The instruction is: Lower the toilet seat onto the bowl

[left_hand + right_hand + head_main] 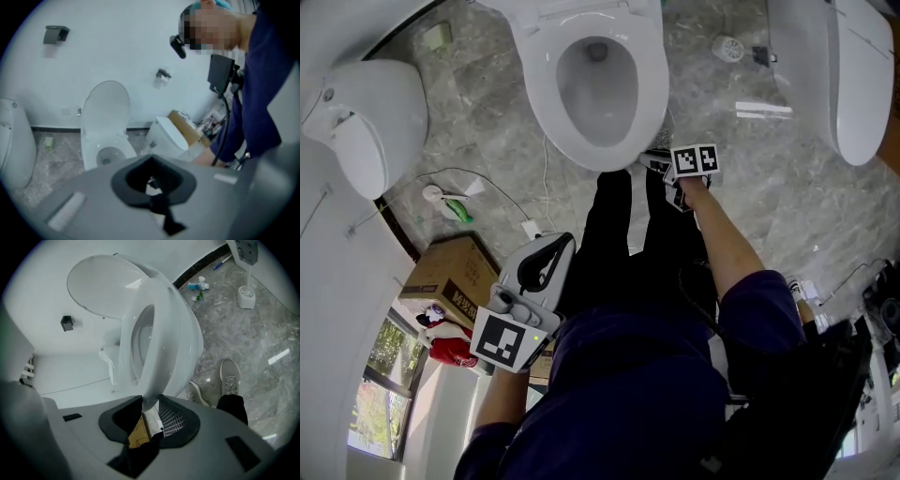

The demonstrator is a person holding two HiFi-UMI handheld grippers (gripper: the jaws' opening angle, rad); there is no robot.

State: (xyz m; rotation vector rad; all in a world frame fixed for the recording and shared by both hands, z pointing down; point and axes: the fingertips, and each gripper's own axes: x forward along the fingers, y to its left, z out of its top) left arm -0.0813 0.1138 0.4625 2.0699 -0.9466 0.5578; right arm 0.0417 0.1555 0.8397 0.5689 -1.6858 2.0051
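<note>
The white toilet (534, 103) stands at the top middle of the head view, its seat (649, 75) lying low over the bowl. My right gripper (661, 164) is at the front rim. In the right gripper view the gripper (150, 404) is shut on the seat's front edge (159, 329), which runs between the pads. The lid (101, 287) stands up behind. I cannot tell whether the seat touches the bowl (190, 350). My left gripper (546, 262) hangs back at the lower left, far from the toilet (105, 140). Its jaws (157, 204) look shut and hold nothing.
Two more white toilets flank this one, at the left (366, 122) and right (848, 66). A cardboard box (450, 277), a cable and a green bottle (459, 208) lie on the grey marble floor at the left. A toilet brush (246, 291) stands by the wall. The person's shoes (229, 376) are before the bowl.
</note>
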